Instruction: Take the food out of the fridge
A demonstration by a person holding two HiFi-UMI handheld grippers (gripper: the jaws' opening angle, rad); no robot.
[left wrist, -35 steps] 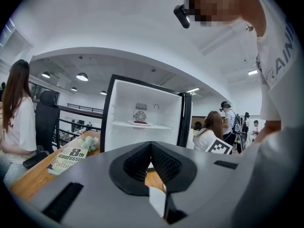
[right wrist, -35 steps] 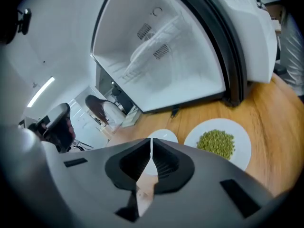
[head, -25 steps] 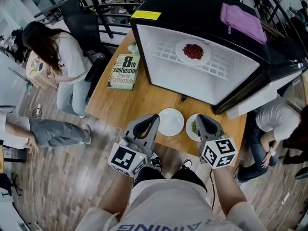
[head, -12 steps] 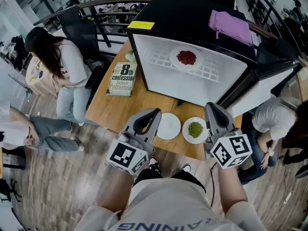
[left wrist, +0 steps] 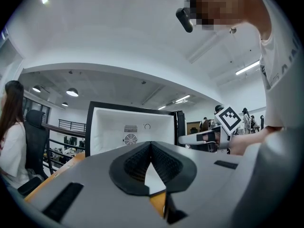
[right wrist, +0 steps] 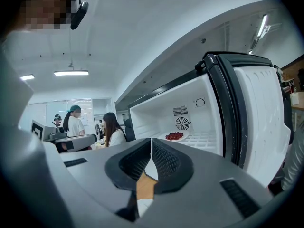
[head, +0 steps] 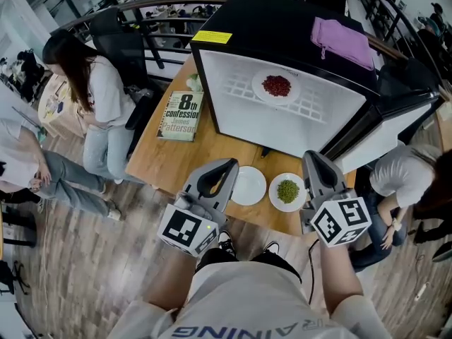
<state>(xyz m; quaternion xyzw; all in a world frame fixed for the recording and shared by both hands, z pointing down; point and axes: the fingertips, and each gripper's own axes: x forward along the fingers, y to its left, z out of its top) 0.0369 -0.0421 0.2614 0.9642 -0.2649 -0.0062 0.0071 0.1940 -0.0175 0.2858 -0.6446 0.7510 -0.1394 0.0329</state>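
Open black fridge (head: 268, 20) at 12 o'clock, with a round white plate of red food (head: 276, 86) on its white wire-grid shelf (head: 314, 106). On the wooden table (head: 191, 157) at 6 o'clock are an empty round plate (head: 247, 185) and a plate of green food (head: 287, 191). Left gripper (head: 228, 164) and right gripper (head: 311, 157) each have ribbed black pads pressed together, nothing pinched.

Head view: steeply down from above the table's (head: 198, 154) near edge. Both gripper views: level, sharing the open fridge (head: 325, 119) interior.
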